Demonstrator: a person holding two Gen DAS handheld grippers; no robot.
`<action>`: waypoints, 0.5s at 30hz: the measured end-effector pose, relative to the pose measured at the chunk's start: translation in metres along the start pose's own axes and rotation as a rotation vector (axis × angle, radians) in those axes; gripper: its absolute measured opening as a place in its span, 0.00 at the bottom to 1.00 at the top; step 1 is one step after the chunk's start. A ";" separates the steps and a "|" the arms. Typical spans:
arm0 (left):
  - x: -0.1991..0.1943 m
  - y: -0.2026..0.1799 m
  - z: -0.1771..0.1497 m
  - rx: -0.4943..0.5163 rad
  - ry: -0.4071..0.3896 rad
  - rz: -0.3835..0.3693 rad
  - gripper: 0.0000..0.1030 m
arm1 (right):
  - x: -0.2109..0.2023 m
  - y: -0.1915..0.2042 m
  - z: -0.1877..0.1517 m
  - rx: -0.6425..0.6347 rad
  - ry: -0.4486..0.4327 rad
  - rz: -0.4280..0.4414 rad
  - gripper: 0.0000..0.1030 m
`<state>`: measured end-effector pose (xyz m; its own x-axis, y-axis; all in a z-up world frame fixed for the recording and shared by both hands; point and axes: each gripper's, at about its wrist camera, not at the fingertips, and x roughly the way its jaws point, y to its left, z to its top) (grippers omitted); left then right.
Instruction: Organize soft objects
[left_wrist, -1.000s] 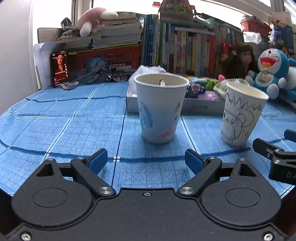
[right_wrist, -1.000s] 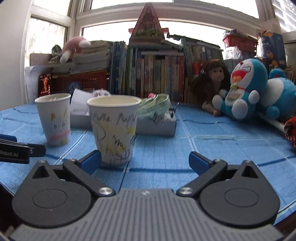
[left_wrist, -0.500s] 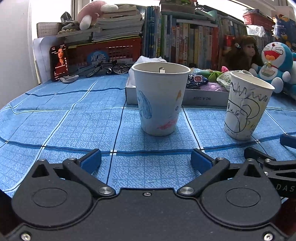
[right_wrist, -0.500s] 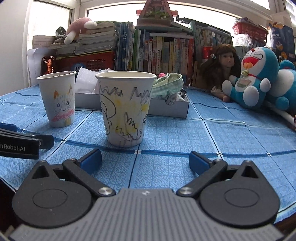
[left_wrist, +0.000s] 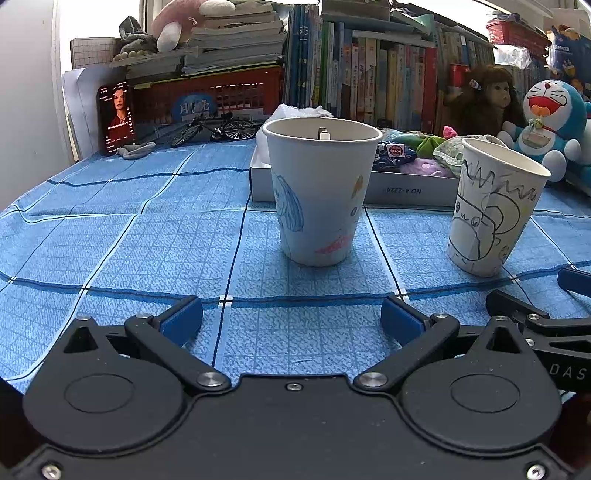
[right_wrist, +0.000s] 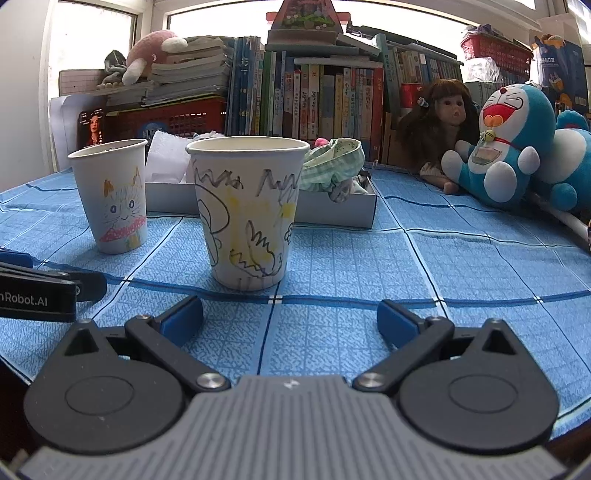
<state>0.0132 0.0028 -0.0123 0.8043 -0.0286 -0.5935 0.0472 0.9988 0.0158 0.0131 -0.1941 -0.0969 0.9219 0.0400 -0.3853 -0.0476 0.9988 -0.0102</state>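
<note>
Your left gripper (left_wrist: 291, 319) has just been opening, and now its fingers (left_wrist: 181, 319) stand wide apart with nothing between them but the blue cloth of the bench (left_wrist: 110, 240). Your right gripper (right_wrist: 290, 317) is spread just as wide and just as empty, low over the cloth. Both point gently downward across the bench, side by side, each one short of a paper cup: the cat cup (left_wrist: 321, 192) stands dead ahead of the left, the scribbled cup (right_wrist: 247, 210) just ahead of the right, slightly left of centre. The soft things lie behind the cups, heaped in the shallow white box (right_wrist: 340, 210); you can see a green checked cloth bundle (right_wrist: 332, 162) spilling over its rim. That bundle looks light and limp, so it should sag and trail when lifted; I'd pinch it at the bunched top, where the folds are thickest, not at a loose edge. The paper cups look thin-walled and easy to crush or tip, so go wide of them, or squeeze only lightly low on the wall.
</note>
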 end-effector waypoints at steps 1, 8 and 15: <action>0.000 0.000 0.000 0.000 0.000 0.001 1.00 | 0.000 0.000 0.000 0.000 0.001 0.000 1.00; 0.001 0.000 0.000 -0.001 0.002 0.003 1.00 | 0.000 0.000 0.000 0.001 0.005 0.001 1.00; 0.001 -0.001 0.000 -0.003 0.003 0.007 1.00 | 0.000 0.000 0.000 0.000 0.006 0.001 1.00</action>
<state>0.0144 0.0020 -0.0128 0.8029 -0.0216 -0.5957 0.0396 0.9991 0.0172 0.0135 -0.1945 -0.0969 0.9198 0.0405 -0.3904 -0.0481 0.9988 -0.0097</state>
